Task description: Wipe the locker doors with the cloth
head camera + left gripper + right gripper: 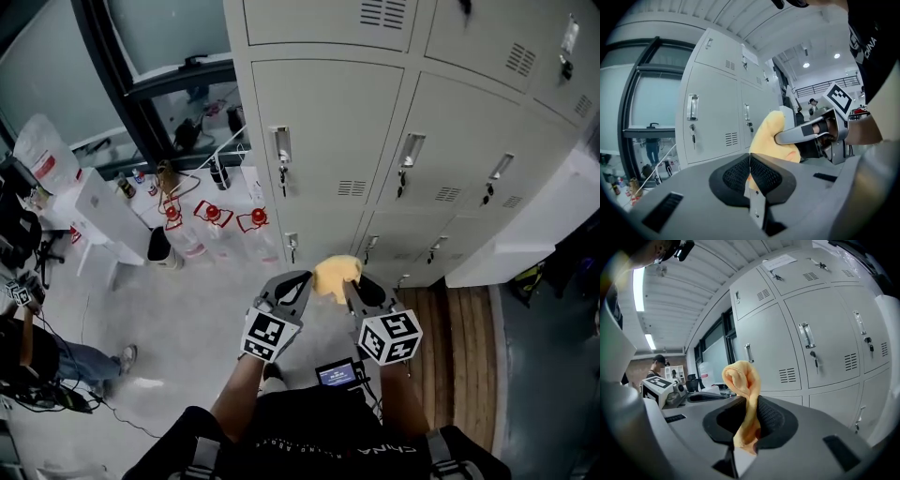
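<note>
- cloth pinched, bunched upright, in right hand-held gripper, ready for wiping.
- left hand-held gripper pressed together, empty, just beside.
- locker doors far, not yet touched.

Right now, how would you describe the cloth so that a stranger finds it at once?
Look at the wall of grey lockers; in front of its lower doors is the right tool. The cloth is pinched between its jaws and bunches up above them. It is the only soft yellow thing among grey metal.
</note>
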Available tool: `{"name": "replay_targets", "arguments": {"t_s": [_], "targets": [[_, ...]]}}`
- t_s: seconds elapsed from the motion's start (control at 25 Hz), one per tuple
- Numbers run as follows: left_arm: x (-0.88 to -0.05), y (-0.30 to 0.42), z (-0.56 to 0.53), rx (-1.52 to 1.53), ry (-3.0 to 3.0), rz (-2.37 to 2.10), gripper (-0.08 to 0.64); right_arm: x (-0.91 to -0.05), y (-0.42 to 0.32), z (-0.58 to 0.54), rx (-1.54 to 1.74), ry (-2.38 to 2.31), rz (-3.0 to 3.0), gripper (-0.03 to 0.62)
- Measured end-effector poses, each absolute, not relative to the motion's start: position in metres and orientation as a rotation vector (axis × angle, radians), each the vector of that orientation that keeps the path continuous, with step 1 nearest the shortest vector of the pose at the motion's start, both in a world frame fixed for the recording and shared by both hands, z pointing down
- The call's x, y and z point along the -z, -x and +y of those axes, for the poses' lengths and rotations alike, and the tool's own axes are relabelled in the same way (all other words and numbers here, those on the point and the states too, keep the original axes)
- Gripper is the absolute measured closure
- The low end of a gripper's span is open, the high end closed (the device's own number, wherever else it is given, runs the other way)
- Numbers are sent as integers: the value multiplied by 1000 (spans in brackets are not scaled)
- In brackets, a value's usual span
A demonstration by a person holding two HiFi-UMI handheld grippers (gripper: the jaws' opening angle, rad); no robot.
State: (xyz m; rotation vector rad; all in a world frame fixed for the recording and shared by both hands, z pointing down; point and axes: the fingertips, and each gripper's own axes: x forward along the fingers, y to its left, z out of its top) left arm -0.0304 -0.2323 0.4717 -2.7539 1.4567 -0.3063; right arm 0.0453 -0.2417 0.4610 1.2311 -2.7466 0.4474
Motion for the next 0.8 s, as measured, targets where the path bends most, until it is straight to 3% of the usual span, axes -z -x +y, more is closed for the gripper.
{"name": "replay_targets", "arguments": {"t_s": [0.8], "targets": [[-452,73,-262,231,2771,1366,540,-438,4,-265,-383,-1287,-2747,508]]}}
